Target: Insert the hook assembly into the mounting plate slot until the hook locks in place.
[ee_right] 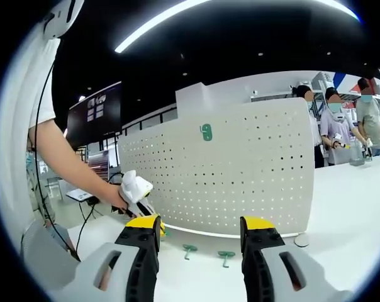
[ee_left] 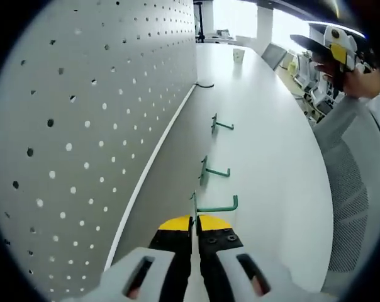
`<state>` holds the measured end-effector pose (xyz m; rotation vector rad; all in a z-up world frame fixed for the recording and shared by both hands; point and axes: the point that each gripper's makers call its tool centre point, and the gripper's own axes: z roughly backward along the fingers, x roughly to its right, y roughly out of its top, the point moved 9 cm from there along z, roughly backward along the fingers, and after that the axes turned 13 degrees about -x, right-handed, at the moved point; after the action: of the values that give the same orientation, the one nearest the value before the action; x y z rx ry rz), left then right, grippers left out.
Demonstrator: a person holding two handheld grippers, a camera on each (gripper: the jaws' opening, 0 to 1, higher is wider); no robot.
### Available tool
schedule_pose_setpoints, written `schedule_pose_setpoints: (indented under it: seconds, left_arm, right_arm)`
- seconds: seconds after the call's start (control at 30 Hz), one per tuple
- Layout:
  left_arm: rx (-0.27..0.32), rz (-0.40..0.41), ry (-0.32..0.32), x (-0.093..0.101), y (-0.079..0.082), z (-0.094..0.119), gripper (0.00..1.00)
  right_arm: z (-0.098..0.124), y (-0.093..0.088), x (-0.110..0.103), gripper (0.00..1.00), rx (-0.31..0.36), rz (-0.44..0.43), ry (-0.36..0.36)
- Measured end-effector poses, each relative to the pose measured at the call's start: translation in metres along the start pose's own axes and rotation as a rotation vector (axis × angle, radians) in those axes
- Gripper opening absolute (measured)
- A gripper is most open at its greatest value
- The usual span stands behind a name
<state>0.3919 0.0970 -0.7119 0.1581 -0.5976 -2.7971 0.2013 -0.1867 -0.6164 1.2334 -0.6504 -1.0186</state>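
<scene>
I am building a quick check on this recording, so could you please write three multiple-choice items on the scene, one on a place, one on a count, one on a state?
1. Where do the green hooks lie?
A. Hung on the pegboard
B. On the white table beside the pegboard
C. In a tray

2. How many green hooks show in the left gripper view?
A. Three
B. One
C. Five

3. How do the right gripper's jaws stand?
A. Shut on a hook
B. Shut on nothing
C. Wide apart, holding nothing

Answers: 1 B, the hooks rest on the table along the pegboard. 2 A, three lie in a row. 3 C, pegboard shows between its jaws.
</scene>
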Motion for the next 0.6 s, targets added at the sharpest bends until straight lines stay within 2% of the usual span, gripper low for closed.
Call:
schedule_pose_setpoints:
  seconds: [0.23,0.6]
  left_arm:
    - [0.052,0.030,0.019,0.002,0.005,0.010,0.02]
    - [0.101,0.051,0.048,0.005,0.012,0.020,0.02]
  right_arm:
    - [0.000,0.002,-0.001,0.49,0.005,0.004,0.005]
    - [0.001,0.005,-0.001,0.49,0.020,0.006,0.010]
